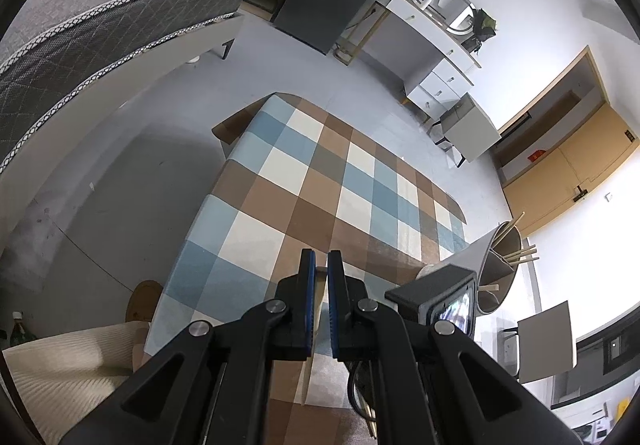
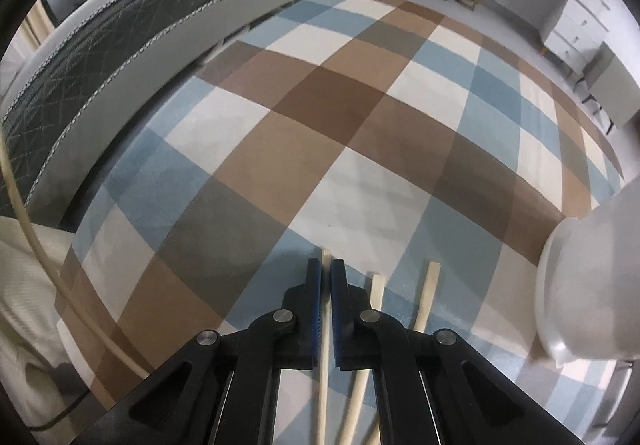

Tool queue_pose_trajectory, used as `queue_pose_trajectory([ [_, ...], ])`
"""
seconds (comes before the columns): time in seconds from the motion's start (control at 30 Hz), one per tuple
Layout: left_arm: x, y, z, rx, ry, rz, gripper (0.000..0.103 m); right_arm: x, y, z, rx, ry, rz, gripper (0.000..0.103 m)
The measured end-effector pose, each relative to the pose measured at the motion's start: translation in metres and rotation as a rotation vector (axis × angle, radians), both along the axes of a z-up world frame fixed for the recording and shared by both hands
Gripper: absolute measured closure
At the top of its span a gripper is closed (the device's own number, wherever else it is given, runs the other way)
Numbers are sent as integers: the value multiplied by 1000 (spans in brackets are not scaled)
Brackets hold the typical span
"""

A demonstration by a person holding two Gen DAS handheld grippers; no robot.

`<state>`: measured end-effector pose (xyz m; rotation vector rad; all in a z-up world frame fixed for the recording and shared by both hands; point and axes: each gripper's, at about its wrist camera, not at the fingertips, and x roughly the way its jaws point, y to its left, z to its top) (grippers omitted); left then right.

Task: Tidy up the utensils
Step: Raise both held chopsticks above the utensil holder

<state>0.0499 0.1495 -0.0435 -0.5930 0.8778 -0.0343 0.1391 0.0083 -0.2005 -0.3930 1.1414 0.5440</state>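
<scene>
My right gripper [image 2: 326,265] points down at the checked rug [image 2: 320,105] and is shut on a pale wooden chopstick [image 2: 323,385], which runs lengthwise between its blue pads. Two more chopsticks [image 2: 376,287] [image 2: 430,285] lie on the rug just to its right. A white utensil holder [image 2: 588,285] is blurred at the right edge. In the left wrist view that holder [image 1: 496,273] has several chopsticks sticking out of its compartments. My left gripper [image 1: 322,265] hangs shut above the rug [image 1: 320,185]. A pale strip shows in its slit, and I cannot tell what it is.
A bed with a grey quilted mattress [image 1: 100,25] [image 2: 120,29] runs along the rug's left side. Cream fabric [image 1: 60,377] lies at lower left, and a pale cable [image 2: 24,221] curves over it. A dark fridge [image 1: 320,5], a white desk [image 1: 432,45] and a wooden door [image 1: 568,165] stand further off.
</scene>
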Motion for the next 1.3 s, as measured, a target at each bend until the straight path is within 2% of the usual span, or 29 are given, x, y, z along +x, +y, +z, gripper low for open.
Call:
queue_pose_trajectory([
  [0.1,-4,-8,6,31,-17,-15,102,-11,-10,14,57,-65,-18,100],
  [0.27,-8,-26,14,75,-23,-49,102,-39,-56,70,259,-190,-105,100],
  [0.4,-13,-47,23,110,-25,-92,102,-55,-95,102,383,-257,-182,100],
  [0.6,-15,-82,37,161,-24,-170,102,-66,-145,134,532,-329,-305,100],
  [0.8,-14,-120,70,196,-73,-250,102,-66,-181,172,672,-437,-393,99],
  [1.03,0,-149,125,142,-162,-316,102,-58,-220,225,738,-608,-438,99],
  [1.3,50,-170,181,30,-257,-355,102,-17,-251,277,755,-799,-455,99],
])
